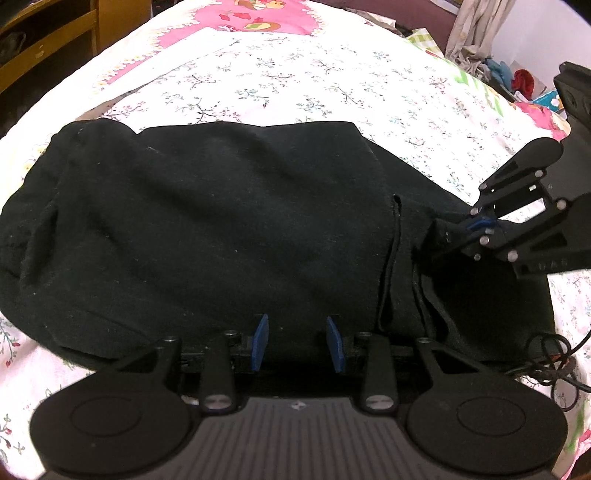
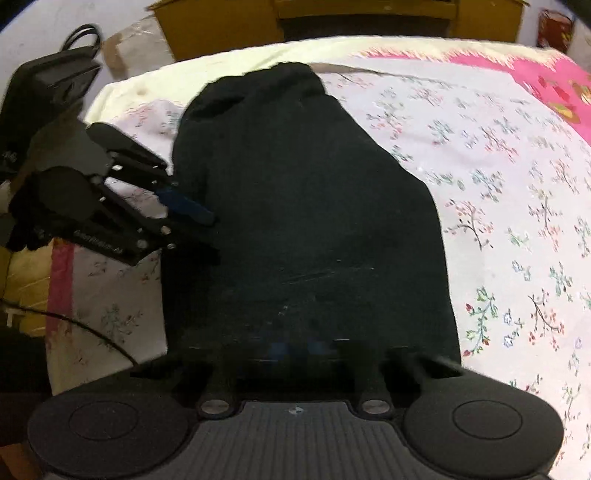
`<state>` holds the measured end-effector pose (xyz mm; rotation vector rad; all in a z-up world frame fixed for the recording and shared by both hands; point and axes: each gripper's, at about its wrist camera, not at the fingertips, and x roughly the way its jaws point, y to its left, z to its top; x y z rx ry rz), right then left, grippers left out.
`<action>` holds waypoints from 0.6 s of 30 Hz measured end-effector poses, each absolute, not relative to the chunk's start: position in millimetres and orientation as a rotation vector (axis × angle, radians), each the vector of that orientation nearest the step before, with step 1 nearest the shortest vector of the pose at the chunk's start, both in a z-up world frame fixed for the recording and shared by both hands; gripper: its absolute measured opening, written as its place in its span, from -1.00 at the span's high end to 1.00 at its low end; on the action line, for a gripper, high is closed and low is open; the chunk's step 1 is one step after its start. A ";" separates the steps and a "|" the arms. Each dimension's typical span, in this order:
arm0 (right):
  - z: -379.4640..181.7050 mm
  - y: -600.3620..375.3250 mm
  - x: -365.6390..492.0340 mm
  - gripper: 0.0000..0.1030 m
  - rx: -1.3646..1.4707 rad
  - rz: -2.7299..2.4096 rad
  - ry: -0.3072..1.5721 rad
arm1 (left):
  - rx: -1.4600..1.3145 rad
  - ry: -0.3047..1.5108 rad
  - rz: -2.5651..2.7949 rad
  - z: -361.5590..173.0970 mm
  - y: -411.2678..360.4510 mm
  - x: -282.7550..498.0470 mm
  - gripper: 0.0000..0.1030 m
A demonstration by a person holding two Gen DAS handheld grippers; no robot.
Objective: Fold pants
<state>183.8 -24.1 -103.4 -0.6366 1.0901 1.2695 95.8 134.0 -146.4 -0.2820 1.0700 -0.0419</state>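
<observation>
Where the black pants (image 1: 221, 229) meet our own tools, much is swallowed by dark cloth on dark plastic, so we tell only what we can make out. They lie folded in a thick bundle on the flowered bedsheet (image 1: 332, 85), filling the middle of both views.

From the left wrist camera, the left gripper (image 1: 297, 343) sits at the near edge of the bundle. Its blue pads (image 1: 260, 341) stand spread apart, with black fabric showing in the gap and nothing pinched. A thin black cord (image 1: 388, 266) runs down the folded cloth to the right of them.

From the same view, the right gripper (image 1: 463, 229) comes in from the right, its fingers pressed together on a raised corner of the pants; a sliver of blue shows between the tips, and the cloth lifts into a small peak there. In the right wrist view that gripper's own tips (image 2: 297, 349) are blurred and nearly lost against the fabric. We see only two faint blue smudges close together.

Also in the right wrist view, the left gripper (image 2: 192, 216) shows at the left edge of the bundle, one blue pad visible and the other hidden behind it.

Beyond the bed a wooden piece of furniture (image 2: 332, 22) is cut off by the frame, and a heap of coloured items (image 1: 517, 79) at the far right is too small to identify. Loose cables (image 1: 554, 354) trail at the bundle's right corner.
</observation>
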 end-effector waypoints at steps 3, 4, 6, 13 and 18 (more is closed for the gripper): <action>-89.0 -22.4 195.3 1.00 -0.540 1.238 1.111 | -0.282 1.068 -0.041 -146.0 134.6 96.5 0.16; -81.6 -22.2 201.6 1.00 -0.487 1.222 1.116 | -0.285 1.070 -0.042 -146.6 135.2 97.2 0.16; -65.2 -21.6 215.1 1.00 -0.378 1.214 1.101 | -0.289 1.073 -0.044 -147.5 136.1 97.9 0.16; -103.4 -7.3 222.0 1.00 -0.439 1.201 1.114 | -0.278 1.070 -0.051 -144.5 134.4 98.6 0.13; -105.7 -16.7 218.6 1.00 -0.351 1.201 1.153 | -0.271 1.063 -0.051 -143.5 134.5 98.4 0.05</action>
